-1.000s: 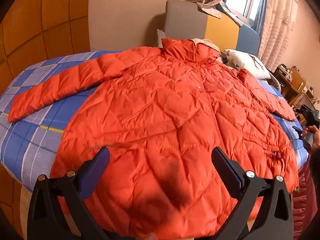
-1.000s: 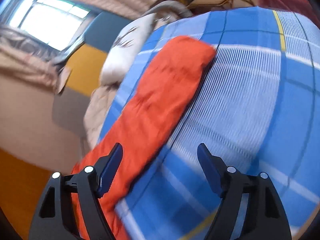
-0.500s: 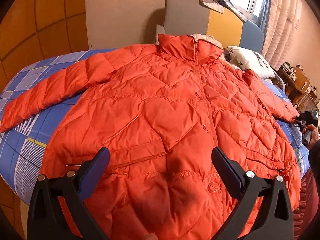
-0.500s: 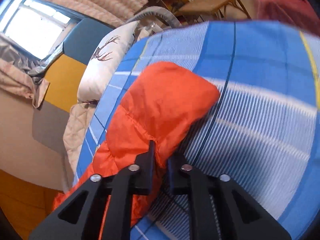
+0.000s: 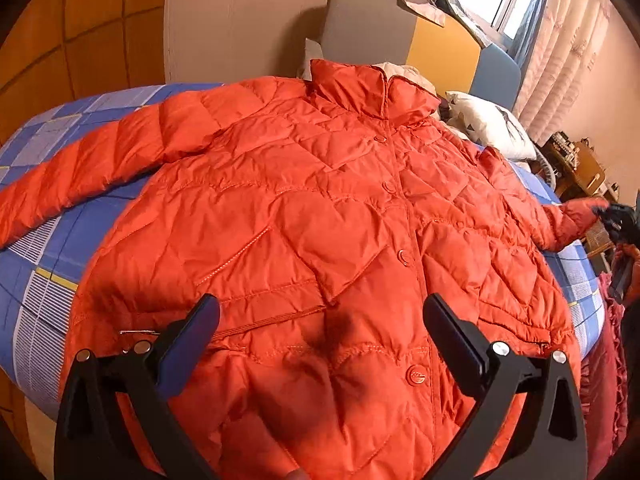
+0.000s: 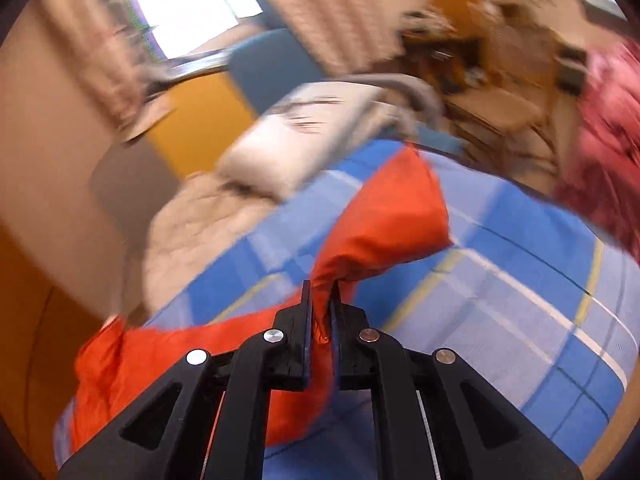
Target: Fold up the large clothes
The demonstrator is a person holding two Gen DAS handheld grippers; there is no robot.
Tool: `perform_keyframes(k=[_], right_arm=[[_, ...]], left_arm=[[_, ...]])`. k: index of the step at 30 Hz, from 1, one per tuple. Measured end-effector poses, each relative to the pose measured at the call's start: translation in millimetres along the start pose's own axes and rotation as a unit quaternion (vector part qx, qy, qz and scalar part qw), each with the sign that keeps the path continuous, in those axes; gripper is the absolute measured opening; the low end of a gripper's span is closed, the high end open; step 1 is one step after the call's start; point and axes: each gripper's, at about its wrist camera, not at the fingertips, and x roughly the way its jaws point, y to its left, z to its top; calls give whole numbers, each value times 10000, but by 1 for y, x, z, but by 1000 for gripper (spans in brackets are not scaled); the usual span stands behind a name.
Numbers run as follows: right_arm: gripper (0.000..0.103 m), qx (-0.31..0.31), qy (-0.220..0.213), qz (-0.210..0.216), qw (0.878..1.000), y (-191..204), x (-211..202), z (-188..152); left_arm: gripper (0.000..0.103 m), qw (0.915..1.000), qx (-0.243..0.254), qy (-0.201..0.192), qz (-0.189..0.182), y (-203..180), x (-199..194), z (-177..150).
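Observation:
An orange quilted jacket [image 5: 320,216] lies front-up and buttoned on a blue checked bed [image 5: 44,272], collar toward the headboard, its left sleeve [image 5: 96,168] stretched out over the cover. My left gripper [image 5: 320,320] is open and empty, hovering over the jacket's lower front. My right gripper [image 6: 321,298] is shut on the jacket's right sleeve [image 6: 384,216] near the cuff and holds it lifted off the bed; it also shows at the far right of the left wrist view [image 5: 616,220]. The right wrist view is blurred by motion.
A white pillow [image 5: 492,124] and a beige quilt [image 6: 208,224] lie at the head of the bed. A grey, yellow and blue headboard [image 5: 404,32] stands behind. Wooden furniture [image 5: 580,164] and a red cloth [image 6: 604,152] are past the bed's right side.
My right gripper closed on the right sleeve near its cuff and has lifted it off the bed. My left gripper stayed open while drifting slightly over the jacket.

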Motion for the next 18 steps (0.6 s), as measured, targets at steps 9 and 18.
perform_keyframes(k=[9, 18], right_arm=[[7, -1395, 579, 1352, 9792, 197, 9, -61], [7, -2394, 1656, 1696, 9415, 327, 58, -171]], left_arm=[[101, 9988, 24, -1, -492, 25, -5, 18], [101, 9994, 7, -165, -316, 53, 4, 48]])
